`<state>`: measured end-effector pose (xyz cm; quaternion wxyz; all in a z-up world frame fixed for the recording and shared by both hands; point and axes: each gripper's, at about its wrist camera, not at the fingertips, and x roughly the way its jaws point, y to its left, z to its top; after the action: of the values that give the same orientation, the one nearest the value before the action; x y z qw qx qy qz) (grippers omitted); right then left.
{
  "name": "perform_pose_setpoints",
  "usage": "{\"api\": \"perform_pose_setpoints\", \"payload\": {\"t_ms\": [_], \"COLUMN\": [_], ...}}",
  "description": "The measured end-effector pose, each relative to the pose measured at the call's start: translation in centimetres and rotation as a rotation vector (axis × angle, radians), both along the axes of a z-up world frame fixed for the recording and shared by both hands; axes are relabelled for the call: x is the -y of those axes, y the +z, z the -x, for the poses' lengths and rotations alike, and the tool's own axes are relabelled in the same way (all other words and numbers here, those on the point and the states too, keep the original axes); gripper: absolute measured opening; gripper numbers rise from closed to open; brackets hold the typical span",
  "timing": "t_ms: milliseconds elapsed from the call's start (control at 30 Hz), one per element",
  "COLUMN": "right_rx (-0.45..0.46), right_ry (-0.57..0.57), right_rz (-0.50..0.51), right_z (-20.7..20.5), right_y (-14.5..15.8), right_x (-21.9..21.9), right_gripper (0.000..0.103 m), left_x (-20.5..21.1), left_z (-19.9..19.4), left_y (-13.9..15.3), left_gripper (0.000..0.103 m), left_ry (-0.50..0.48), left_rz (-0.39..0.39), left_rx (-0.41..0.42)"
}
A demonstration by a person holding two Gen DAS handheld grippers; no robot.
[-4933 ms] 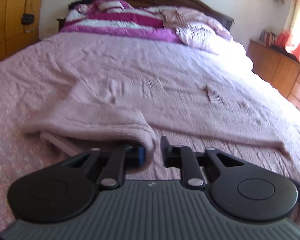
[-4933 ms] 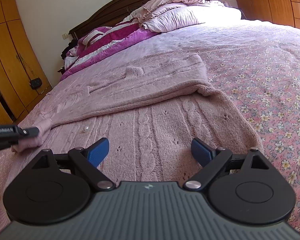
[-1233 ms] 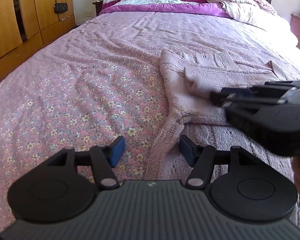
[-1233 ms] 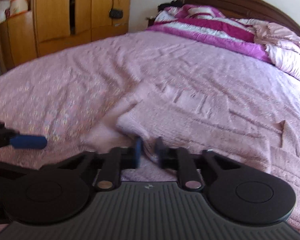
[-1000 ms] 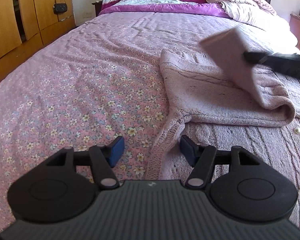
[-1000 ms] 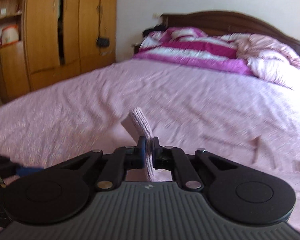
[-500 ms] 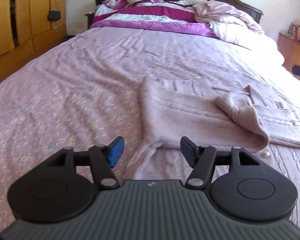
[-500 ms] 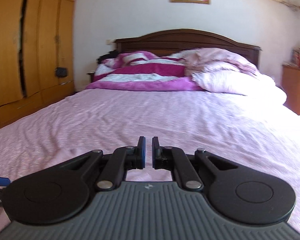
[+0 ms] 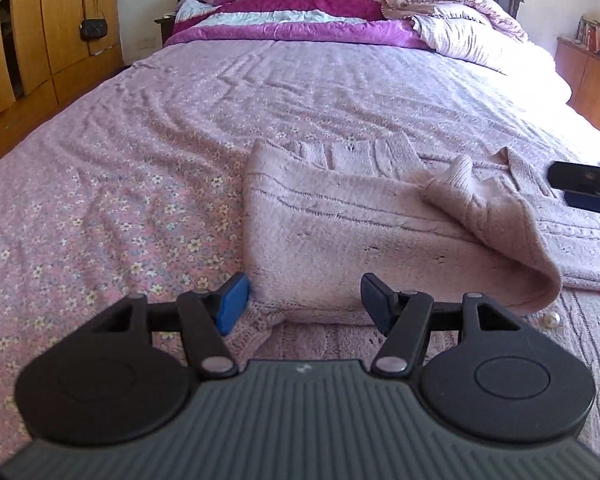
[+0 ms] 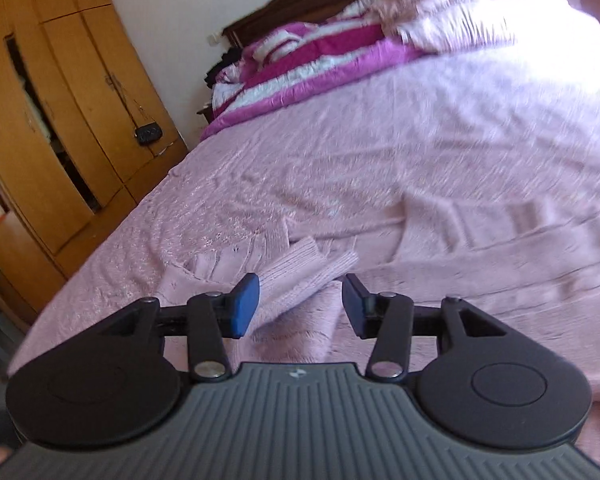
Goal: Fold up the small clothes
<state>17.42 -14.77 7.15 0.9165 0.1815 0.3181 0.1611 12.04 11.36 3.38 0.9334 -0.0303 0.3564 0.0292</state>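
— Since the right hand-held gripper [image 10: 298, 303] has just been opening, empty, is the sleeve [image 10: 300, 278] safe?
— Loosely draped; it could slip off the sweater [image 9: 340, 232] on the bed [image 9: 140, 140]. Left hand-held gripper [image 9: 302, 300]: half-open, empty.

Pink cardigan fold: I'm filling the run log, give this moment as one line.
pink cardigan: sleeve folded across, on bed | left gripper: open, empty | right gripper: jaws just opened, sleeve cuff released

Spread flat on the bed [image 9: 148, 128] near its foot, a cardigan [image 9: 340, 232] with one sleeve [image 9: 496, 232] folded across it, left tongs [image 9: 302, 302] before its near edge, right tongs [image 9: 580, 190] over its right part, heaped quilts [image 9: 324, 4] behind by the headboard, wardrobe [image 9: 24, 32] off left.
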Motion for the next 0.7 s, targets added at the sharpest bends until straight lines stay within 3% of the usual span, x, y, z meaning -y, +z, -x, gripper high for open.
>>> {"api": "perform_pose_setpoints", "payload": {"t_ms": [133,300,333,433,700], "right_rx": [-0.117,-0.165,-0.154,-0.136,0.06], "right_ry": [-0.052,-0.078,-0.095,-0.081,-0.14], "right_rz": [-0.05,-0.076,-0.082,-0.086,-0.153], "right_z": [-3.9,-7.1,-7.2,-7.7,-3.9], "right_y": [-1.9,-3.7,-3.8,-3.9,0.0], "right_x": [-1.1,-1.7,-1.8,-1.8,0.8], "right_gripper": [0.054,0.054,0.052,0.013,0.01], "left_x": [-0.1,-0.3,-0.3,-0.3,-0.3], "left_z": [-0.2,-0.3,-0.4,-0.6,-0.6], "left_y": [-0.5,-1.0,-1.0,-1.2,-1.4], "left_gripper": [0.064,0.064,0.065,0.066,0.066], "left_ry": [0.003,0.009,0.01,0.018,0.024], "left_rz": [-0.001,0.006,0.006,0.011,0.008], "left_rx": [-0.014,-0.024,-0.026,-0.035,-0.035]}}
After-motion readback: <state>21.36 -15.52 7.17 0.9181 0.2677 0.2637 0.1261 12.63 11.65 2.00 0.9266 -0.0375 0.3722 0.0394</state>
